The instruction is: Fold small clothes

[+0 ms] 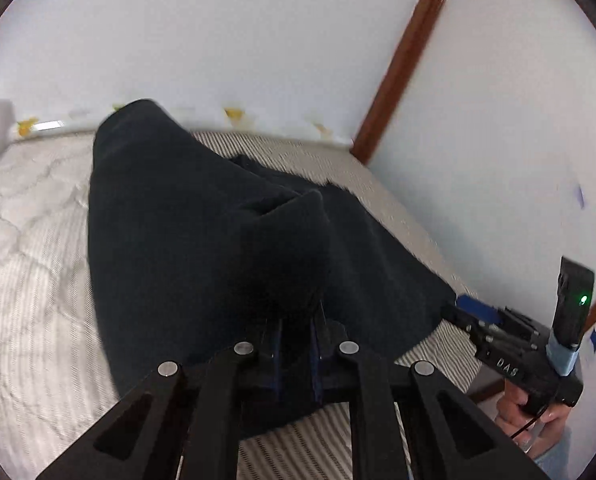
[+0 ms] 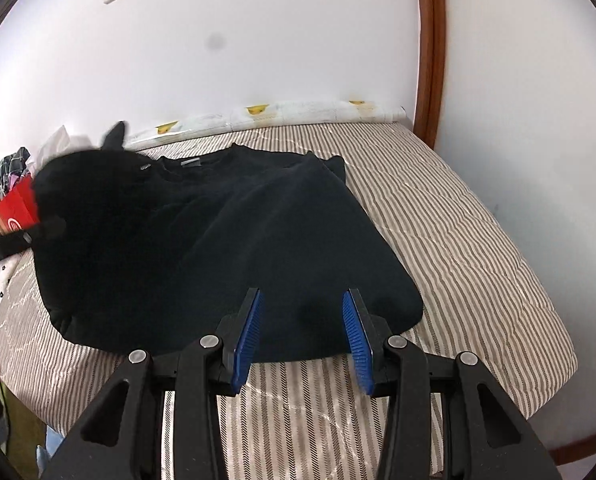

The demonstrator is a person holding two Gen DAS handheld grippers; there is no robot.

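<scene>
Right wrist view shows the bed (image 2: 457, 216), a mattress under a quilted cover with brown and white stripes, pushed into a corner of white walls. Spread across it lies the dark navy, soft knit sweater (image 2: 234, 240), collar toward the far wall, hem toward the near edge. Its right side lies flat; its left side is lifted into a blurred dark mound, one sleeve tip sticking up near the wall.

As I read it, the fold has only begun: one side is being carried over the body, while the other side, the second sleeve and the lengthwise fold remain.

Left wrist view shows the left hand-held gripper (image 1: 298, 320) clenched on a bunch of the sweater's fabric, which rises from its pinched blue pads and hides the fingertips. The right hand-held gripper (image 2: 301, 328) stands released, blue ribbed pads apart over the hem, nothing between them; whether they touch the cloth I cannot tell.
</scene>
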